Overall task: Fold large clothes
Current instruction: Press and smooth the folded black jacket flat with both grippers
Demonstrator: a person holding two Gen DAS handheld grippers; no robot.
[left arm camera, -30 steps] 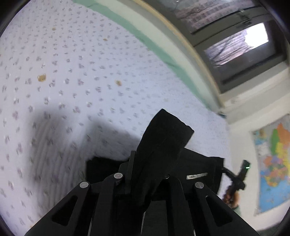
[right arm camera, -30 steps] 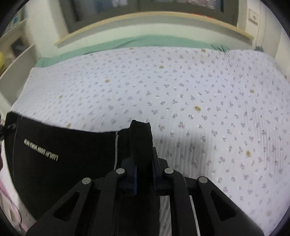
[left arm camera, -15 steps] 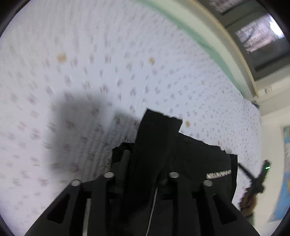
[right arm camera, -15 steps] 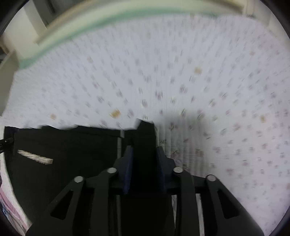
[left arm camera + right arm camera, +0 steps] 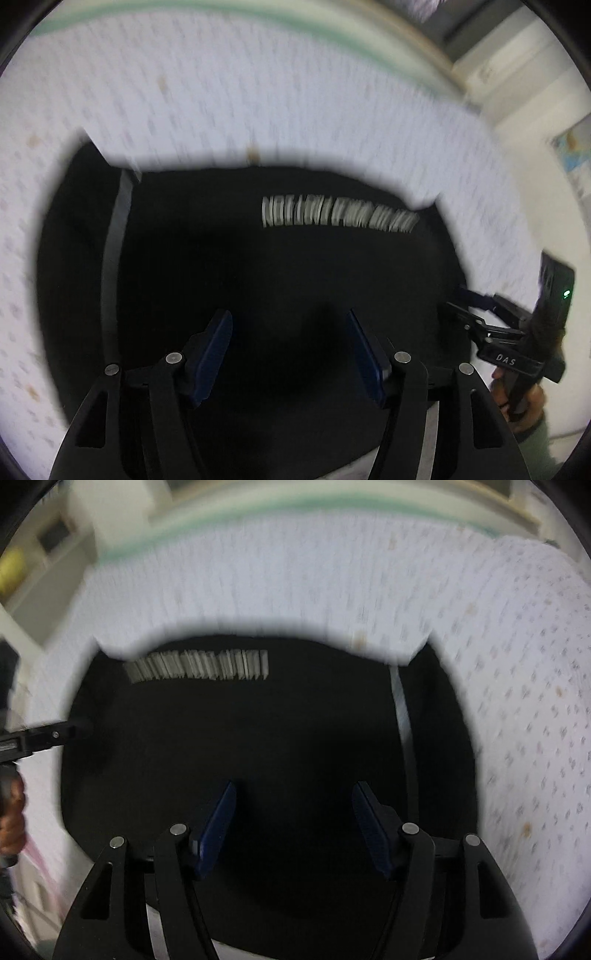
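A black garment [image 5: 280,266] with a line of white lettering [image 5: 336,218] and a grey stripe [image 5: 114,251] lies flat on the white patterned bedsheet [image 5: 258,88]. It also fills the right wrist view [image 5: 266,738]. My left gripper [image 5: 290,350] is open and empty just above the cloth. My right gripper [image 5: 291,825] is open and empty above the cloth too. The right gripper shows at the garment's right edge in the left wrist view [image 5: 491,332]; the left gripper shows at its left edge in the right wrist view [image 5: 40,738]. Both views are motion-blurred.
The bedsheet [image 5: 517,664] spreads beyond the garment on all far sides. A green strip [image 5: 258,509] borders the bed's far edge under a window sill. A wall map [image 5: 572,155] hangs at the right. Shelves [image 5: 33,565] stand at the left.
Both grippers were shut on pinched folds of the black garment. Now both are open, the garment lies spread flat, and both cameras have tilted down over it.
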